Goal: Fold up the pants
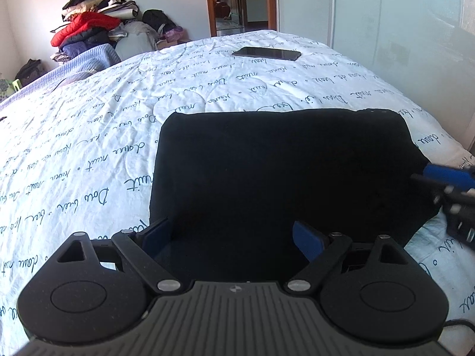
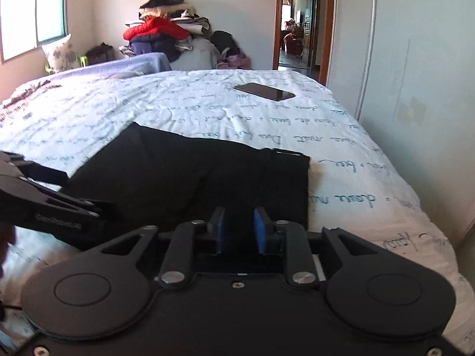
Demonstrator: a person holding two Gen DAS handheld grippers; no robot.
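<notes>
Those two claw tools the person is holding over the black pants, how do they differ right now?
The left gripper has its jaws spread wide; the right gripper has its jaws only a narrow gap apart. The left one sits over the near left part of the folded pants; the right one is at their near right edge. Both have blue pads on black fingers, both angle down at the bed, and neither pinches the cloth.

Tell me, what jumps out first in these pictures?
The black pants, folded into a flat rectangle, stand out against the white bedspread covered in cursive writing. Beyond them a dark phone lies on the bed. In the far corner a red jacket brightens a heap of clothes.
</notes>
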